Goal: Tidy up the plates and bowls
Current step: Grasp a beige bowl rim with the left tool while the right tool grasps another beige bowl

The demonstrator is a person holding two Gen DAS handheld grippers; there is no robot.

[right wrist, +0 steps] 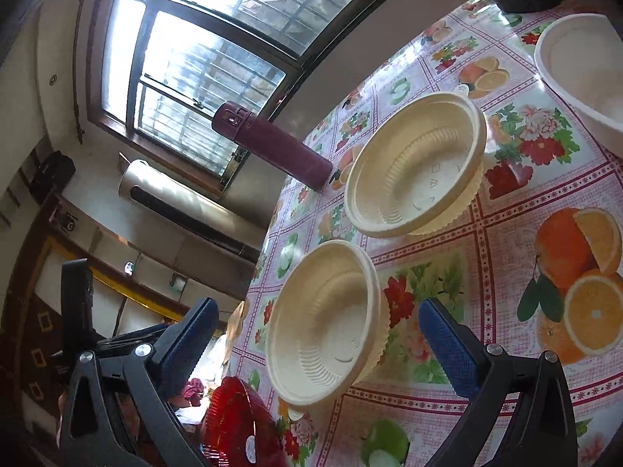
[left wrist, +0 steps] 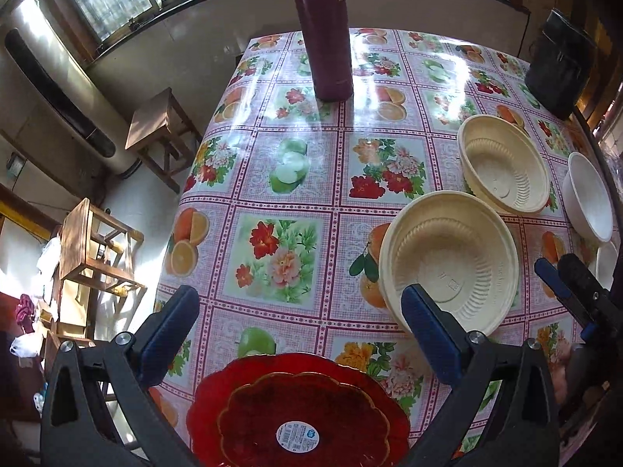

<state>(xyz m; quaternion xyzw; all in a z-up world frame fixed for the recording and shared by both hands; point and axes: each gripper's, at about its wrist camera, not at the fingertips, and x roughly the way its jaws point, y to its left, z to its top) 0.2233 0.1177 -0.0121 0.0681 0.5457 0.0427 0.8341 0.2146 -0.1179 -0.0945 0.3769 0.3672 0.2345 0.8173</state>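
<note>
Red plates [left wrist: 298, 408] sat stacked, cream bowls [right wrist: 325, 323] lay unstacked on the bench [left wrist: 296, 210], both grippers' fingers [left wrist: 428, 330] wide, empty.

Fruit-print table [left wrist: 296, 148]; cream bowls [left wrist: 447, 257], red plates [left wrist: 300, 412], maroon flask [left wrist: 325, 39]
</note>
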